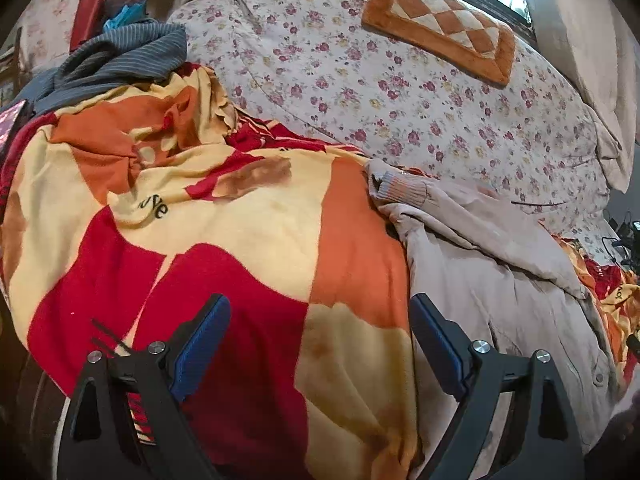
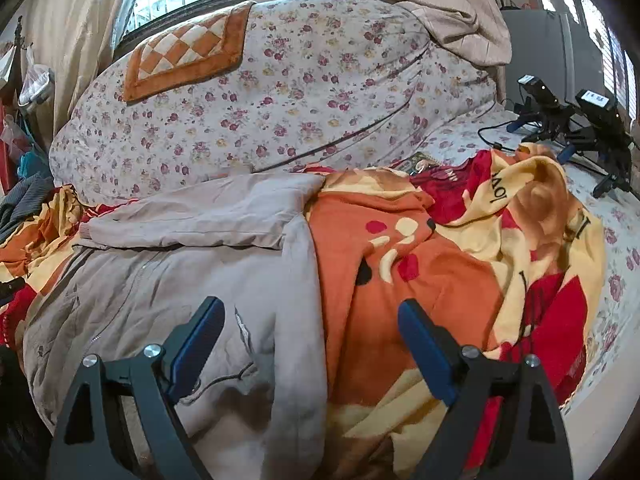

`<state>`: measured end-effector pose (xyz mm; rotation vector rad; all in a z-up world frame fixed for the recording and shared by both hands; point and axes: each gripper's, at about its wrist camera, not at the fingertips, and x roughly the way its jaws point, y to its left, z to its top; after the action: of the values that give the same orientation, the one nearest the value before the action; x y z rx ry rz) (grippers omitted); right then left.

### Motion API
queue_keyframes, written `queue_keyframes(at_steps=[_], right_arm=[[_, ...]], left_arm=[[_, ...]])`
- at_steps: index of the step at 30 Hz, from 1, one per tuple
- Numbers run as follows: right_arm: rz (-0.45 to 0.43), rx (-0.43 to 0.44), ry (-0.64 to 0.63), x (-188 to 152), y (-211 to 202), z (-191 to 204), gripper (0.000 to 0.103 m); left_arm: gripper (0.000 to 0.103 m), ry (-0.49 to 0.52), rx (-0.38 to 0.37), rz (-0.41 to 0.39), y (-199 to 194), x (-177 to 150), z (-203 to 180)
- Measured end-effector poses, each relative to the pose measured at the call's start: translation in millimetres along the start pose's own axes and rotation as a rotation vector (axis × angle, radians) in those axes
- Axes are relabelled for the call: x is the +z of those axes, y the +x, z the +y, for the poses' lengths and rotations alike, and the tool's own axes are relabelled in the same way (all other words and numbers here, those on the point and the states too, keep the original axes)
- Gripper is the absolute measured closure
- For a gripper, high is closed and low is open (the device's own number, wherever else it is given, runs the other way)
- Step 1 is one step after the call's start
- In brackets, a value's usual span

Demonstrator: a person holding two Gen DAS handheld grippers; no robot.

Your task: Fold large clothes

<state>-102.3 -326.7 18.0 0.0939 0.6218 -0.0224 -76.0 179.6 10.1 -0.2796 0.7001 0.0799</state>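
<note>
A beige jacket (image 1: pixel 500 280) (image 2: pixel 168 280) lies spread on a red, orange and yellow blanket (image 1: pixel 224 240) (image 2: pixel 420 280) on a bed. One sleeve with a ribbed cuff (image 1: pixel 400 188) is folded across its top. My left gripper (image 1: pixel 320 312) hovers open over the blanket just left of the jacket's edge, nothing between its blue pads. My right gripper (image 2: pixel 312 316) is open above the jacket's right edge, where a strip of the cloth (image 2: pixel 300 300) runs between the fingers without being pinched.
A floral quilt (image 1: pixel 360 80) (image 2: pixel 260 100) is heaped behind, with an orange checked mat (image 1: pixel 440 24) (image 2: pixel 188 52) on it. A grey striped garment (image 1: pixel 120 56) lies at the far left. Black devices with cables (image 2: pixel 572 120) sit on the bed at the right. Window and curtains behind.
</note>
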Motion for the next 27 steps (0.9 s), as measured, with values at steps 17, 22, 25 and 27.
queue_keyframes(at_steps=[17, 22, 25, 27], right_arm=[[0.02, -0.009, -0.007, -2.5, 5.1, 0.1, 0.012], [0.018, -0.008, -0.008, -2.6, 5.1, -0.5, 0.012], [0.017, -0.007, -0.01, -2.0, 3.4, -0.8, 0.012], [0.01, 0.001, -0.014, -0.9, -1.3, 0.3, 0.012]], left_arm=[[0.022, -0.005, 0.005, 0.005, 2.8, -1.1, 2.0], [0.022, -0.002, 0.004, 0.004, 2.6, -0.9, 2.5], [0.022, -0.001, 0.005, 0.005, 2.4, -1.2, 2.3], [0.022, 0.003, 0.007, 0.006, 1.9, -1.3, 2.5]])
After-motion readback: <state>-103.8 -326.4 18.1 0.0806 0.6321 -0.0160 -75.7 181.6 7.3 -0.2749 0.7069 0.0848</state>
